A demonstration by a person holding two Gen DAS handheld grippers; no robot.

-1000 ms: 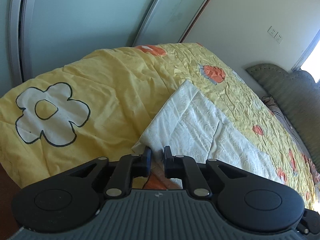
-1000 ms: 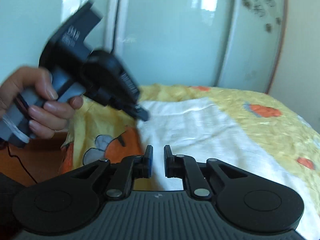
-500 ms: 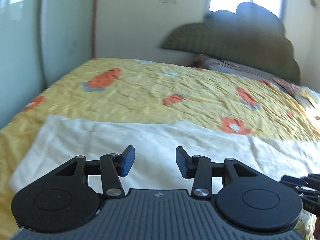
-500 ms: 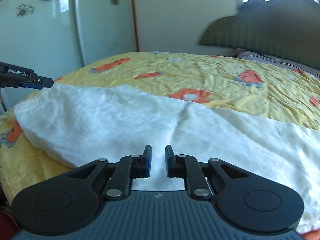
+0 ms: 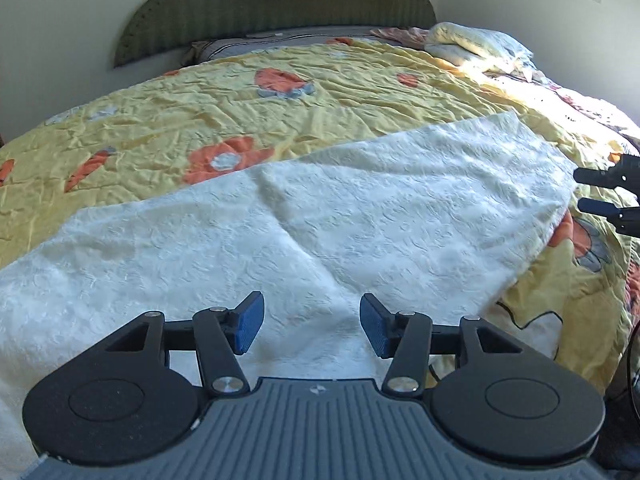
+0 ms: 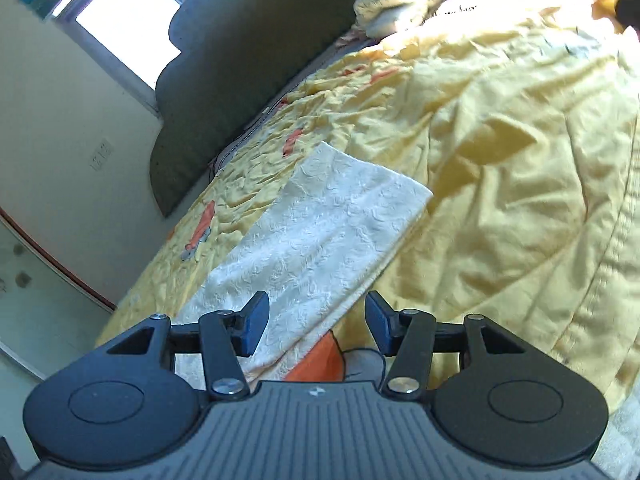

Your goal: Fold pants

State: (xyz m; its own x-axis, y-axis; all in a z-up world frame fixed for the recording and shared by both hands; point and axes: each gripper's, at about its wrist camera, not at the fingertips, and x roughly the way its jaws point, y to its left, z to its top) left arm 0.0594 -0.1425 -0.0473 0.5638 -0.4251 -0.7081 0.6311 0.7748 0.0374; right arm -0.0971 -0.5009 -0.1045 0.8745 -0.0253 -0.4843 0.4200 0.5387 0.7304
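White textured pants (image 5: 320, 232) lie flat in a long band across a yellow flowered bedspread (image 5: 240, 92). My left gripper (image 5: 312, 328) hovers over their near edge, jaws opening, blue pads apart and nothing pinched between them. The right gripper (image 5: 596, 192) shows at the right edge of the left wrist view, just off the pants' right end. In the right wrist view the right gripper (image 6: 316, 326) is tilted over that end of the pants (image 6: 316, 236), jaws opening, with the cloth's near edge below the gap and not gripped.
A dark green headboard (image 5: 276, 4) stands against the far wall. A rumpled pale pillow or blanket (image 5: 476, 46) lies at the far right of the bed. A window (image 6: 124, 20) is lit at the upper left of the right wrist view.
Both grippers swung from the pants' left end along the bed, rolling as they went, and both opened from nearly shut. The left now faces the headboard; the right has reached the right end.
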